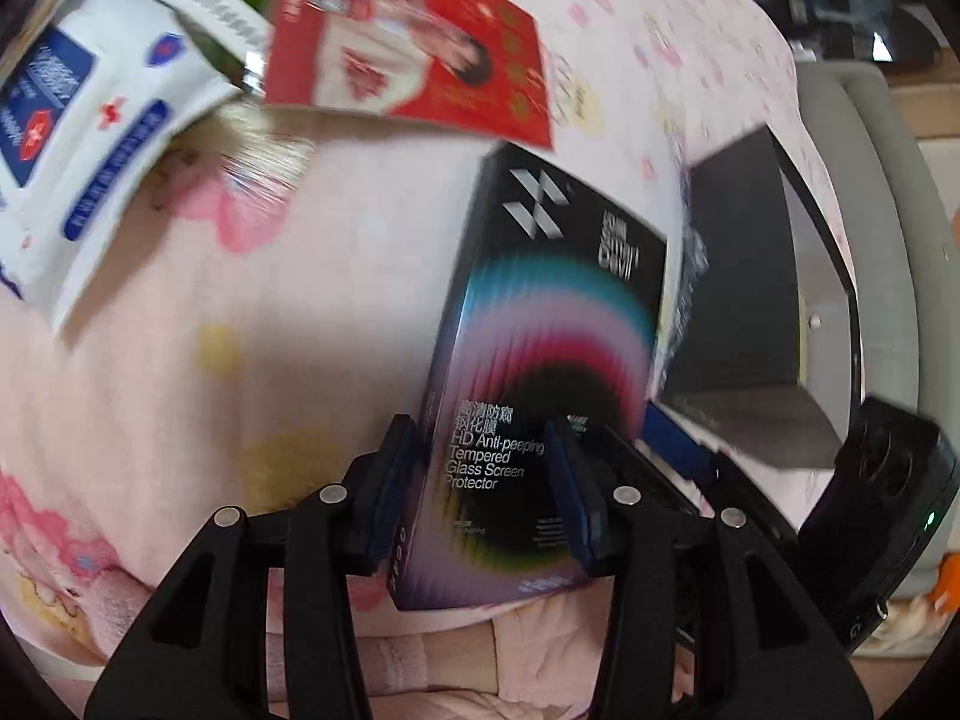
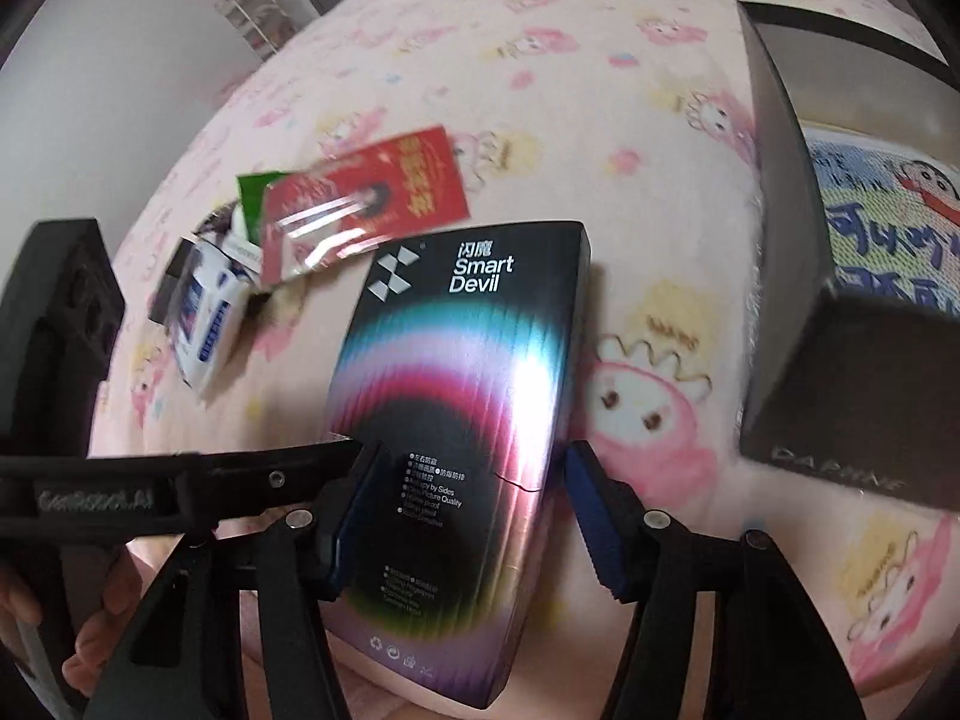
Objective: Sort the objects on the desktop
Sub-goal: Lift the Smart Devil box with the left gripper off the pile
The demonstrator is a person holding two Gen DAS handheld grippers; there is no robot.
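A black screen protector box (image 1: pixel 528 372) with a rainbow swirl stands tilted above the pink blanket. My left gripper (image 1: pixel 486 486) is shut on its near end. In the right wrist view the same box (image 2: pixel 468 396) lies between my right gripper's fingers; the right gripper (image 2: pixel 468 516) is open, its right pad (image 2: pixel 594 522) apart from the box edge. The left gripper's black finger (image 2: pixel 252 468) reaches in from the left to the box. A dark open box (image 2: pixel 852 312) sits to the right, with a cartoon-printed item (image 2: pixel 882 222) inside.
A red packet (image 1: pixel 414 42) (image 2: pixel 372 204), a white and blue wipes pack (image 1: pixel 78 138) (image 2: pixel 210 312) and a green item (image 2: pixel 255 204) lie on the pink cartoon blanket (image 2: pixel 600 90). The dark box (image 1: pixel 756 300) is right of the held box.
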